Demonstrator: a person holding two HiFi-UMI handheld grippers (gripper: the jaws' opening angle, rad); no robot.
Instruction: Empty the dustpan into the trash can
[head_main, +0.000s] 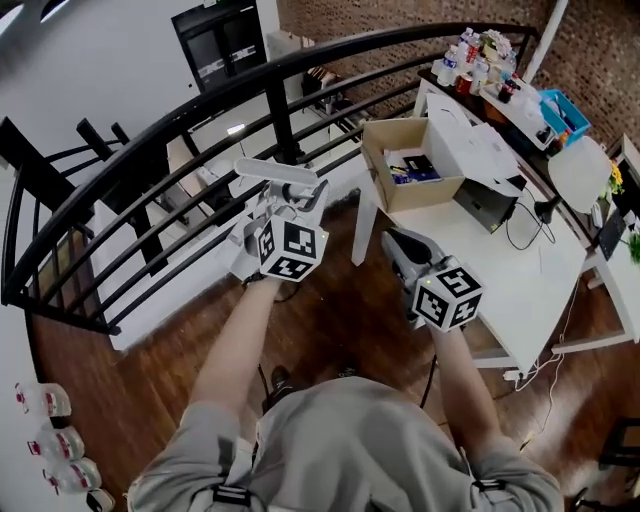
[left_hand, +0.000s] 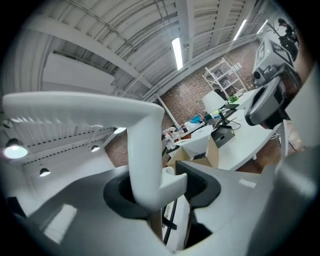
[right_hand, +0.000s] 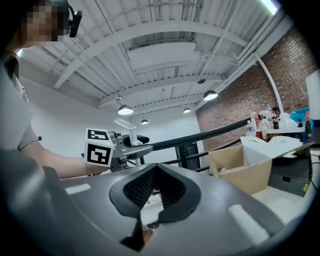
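Glossy wooden floor (head_main: 330, 312), matt cardboard box (head_main: 425, 193), smooth plastic handle (head_main: 278, 172) (faint sheen), black metal railing (head_main: 282, 115)

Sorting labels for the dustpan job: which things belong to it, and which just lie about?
Job: left gripper, jaws shut on a white handle; right gripper, empty.
Lying about: cardboard box, bottles, white table, black railing.

Open cardboard box (head_main: 425, 194) on the white table (head_main: 520, 270), black railing (head_main: 282, 115) beside.
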